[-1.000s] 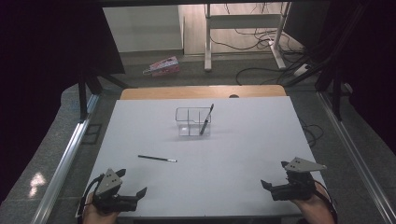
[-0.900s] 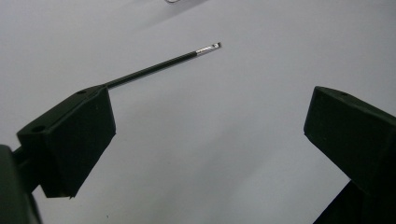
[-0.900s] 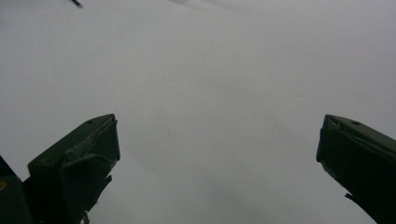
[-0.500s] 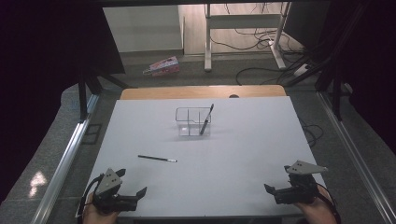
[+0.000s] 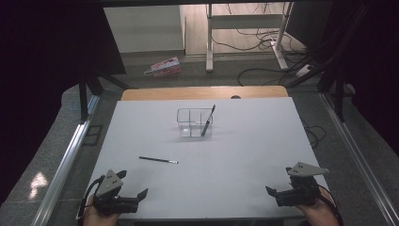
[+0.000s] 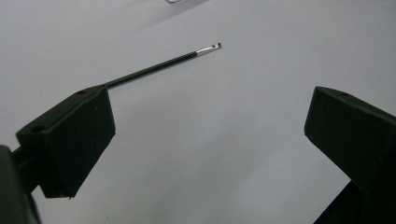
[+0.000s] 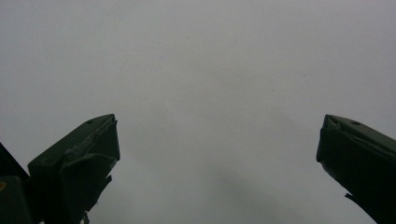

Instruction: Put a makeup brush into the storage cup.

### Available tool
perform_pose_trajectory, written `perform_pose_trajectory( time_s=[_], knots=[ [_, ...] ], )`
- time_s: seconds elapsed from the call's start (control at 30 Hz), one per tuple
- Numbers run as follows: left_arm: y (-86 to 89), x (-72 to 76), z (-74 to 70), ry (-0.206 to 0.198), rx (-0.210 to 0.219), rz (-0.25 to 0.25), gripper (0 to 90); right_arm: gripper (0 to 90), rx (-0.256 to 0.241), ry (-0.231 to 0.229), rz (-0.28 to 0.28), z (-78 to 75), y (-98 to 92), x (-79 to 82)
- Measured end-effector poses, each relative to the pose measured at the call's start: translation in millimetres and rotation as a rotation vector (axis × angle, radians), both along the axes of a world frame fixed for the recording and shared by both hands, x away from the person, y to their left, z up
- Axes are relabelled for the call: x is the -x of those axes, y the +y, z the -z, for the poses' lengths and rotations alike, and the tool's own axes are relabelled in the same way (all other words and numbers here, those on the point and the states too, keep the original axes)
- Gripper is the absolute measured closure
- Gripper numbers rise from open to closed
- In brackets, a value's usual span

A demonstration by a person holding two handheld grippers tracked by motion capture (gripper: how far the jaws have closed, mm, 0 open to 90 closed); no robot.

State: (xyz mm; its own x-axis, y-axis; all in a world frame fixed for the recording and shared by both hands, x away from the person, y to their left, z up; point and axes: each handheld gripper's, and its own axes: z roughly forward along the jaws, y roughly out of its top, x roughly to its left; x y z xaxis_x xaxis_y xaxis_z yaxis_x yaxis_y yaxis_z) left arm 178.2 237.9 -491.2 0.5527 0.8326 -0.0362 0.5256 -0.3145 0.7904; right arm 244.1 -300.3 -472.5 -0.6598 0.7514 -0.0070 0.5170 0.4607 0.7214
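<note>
A clear divided organiser (image 5: 189, 123) stands at the middle of the white table (image 5: 244, 141), with a dark pen (image 5: 207, 121) leaning in its right compartment. A second black pen (image 5: 158, 160) lies flat on the table, left of centre. My left gripper (image 5: 133, 183) rests open at the near left edge, short of that pen. In the left gripper view the lying pen (image 6: 159, 67) runs out from behind the left jaw, and my left gripper (image 6: 210, 112) holds nothing. My right gripper (image 5: 278, 180) sits open at the near right edge. In the right gripper view my right gripper (image 7: 217, 135) faces bare table.
A wooden strip (image 5: 202, 92) borders the table's far edge. Metal rails (image 5: 70, 150) run along both sides. Beyond, on the floor, lie a pink box (image 5: 163, 67), cables (image 5: 263, 70) and a desk frame (image 5: 244, 23).
My right gripper has drawn back a little toward the near edge and lowered. The left gripper and both pens have stayed put.
</note>
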Motion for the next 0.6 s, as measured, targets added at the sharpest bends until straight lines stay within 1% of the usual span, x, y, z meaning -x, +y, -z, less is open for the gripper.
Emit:
perform_pose_trajectory(
  time_s=[0.6],
  knots=[
    [0.5,0.0,-0.1,0.001,0.004,-0.001,2.2,0.0,0.004,-0.002,-0.004,-0.1,0.6,0.4]
  ],
)
